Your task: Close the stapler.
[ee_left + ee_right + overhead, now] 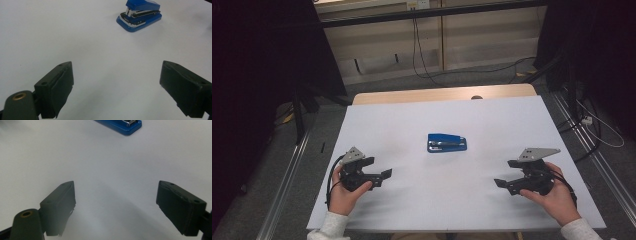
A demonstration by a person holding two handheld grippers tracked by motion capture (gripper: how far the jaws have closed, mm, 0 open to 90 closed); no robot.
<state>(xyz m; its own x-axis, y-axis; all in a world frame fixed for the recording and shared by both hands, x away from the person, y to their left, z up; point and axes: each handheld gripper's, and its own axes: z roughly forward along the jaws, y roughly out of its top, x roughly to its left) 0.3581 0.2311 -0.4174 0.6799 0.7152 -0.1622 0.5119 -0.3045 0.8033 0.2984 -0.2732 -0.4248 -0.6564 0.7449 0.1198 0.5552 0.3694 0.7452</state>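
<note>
Table: We see a big white table top. A strip of light wood shows along its far edge. The floor around it is grey, and black cables lie on the floor past the far side.

Left hand: It comes in from the bottom on the left side. It has a white sleeve. It holds the left gripper near the front edge of the table.

Right hand: It comes in from the bottom on the right side, with a white sleeve too. It holds the right gripper near the front edge.

Left gripper: It is black with a grey plate on top. It points in toward the middle of the table. In the left gripper view we see its two jaws spread wide apart with nothing between them, just white table.

Right gripper: It is black with a grey plate on top. It points in toward the middle as well. In the right gripper view its jaws are spread wide apart and hold nothing.

Stapler: It is blue and small. It lies flat in the middle of the table, between the two grippers and a bit farther back. It is well apart from both. We see it near the top in the left gripper view, with shiny metal on it. In the right gripper view just one end of it peeks in at the top.
</note>
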